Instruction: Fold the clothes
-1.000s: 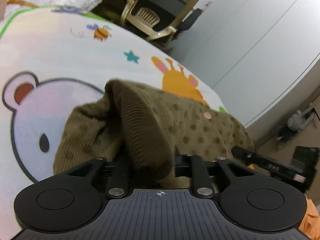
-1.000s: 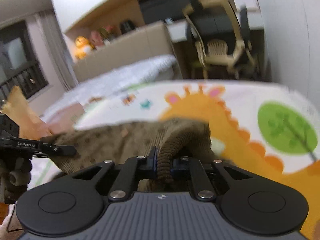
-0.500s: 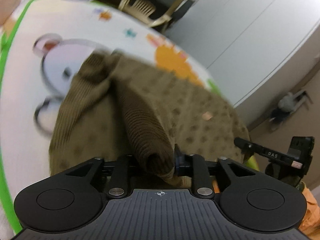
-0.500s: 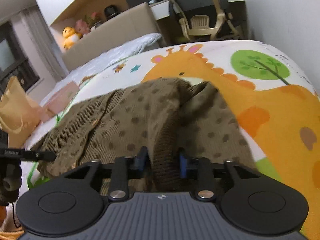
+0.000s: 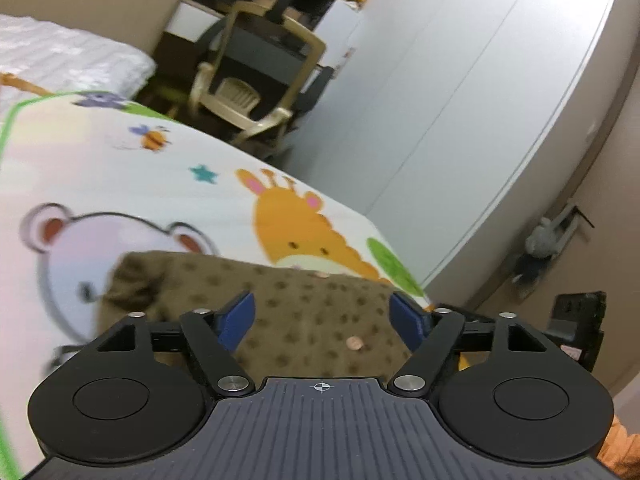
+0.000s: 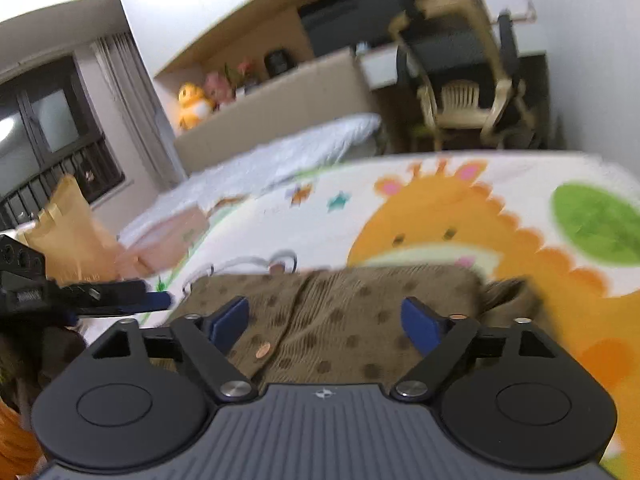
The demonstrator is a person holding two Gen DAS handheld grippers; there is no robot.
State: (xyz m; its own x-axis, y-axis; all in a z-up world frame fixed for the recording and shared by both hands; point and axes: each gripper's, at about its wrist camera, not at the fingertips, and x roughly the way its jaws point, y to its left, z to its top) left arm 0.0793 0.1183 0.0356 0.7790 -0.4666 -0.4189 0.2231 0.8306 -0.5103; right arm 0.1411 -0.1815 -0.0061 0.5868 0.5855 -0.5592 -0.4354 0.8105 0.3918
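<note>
1. A blanket printed with a cartoon bear, giraffe, bee and star spreads out ahead of both grippers.
2. A brown dotted cardigan with copper buttons lies on it, just ahead of and below both sets of fingers.
3. The left gripper has its blue-padded fingers spread apart, holding nothing.
4. The right gripper is likewise spread wide and empty.
5. No writing is legible.

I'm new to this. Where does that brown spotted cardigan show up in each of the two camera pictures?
Left wrist view: the brown spotted cardigan lies low in the middle, between the open blue fingers.
Right wrist view: the cardigan again lies low in the middle, its button edge left of centre.
Shared landmark: the orange giraffe print on the blanket behind it.
</note>
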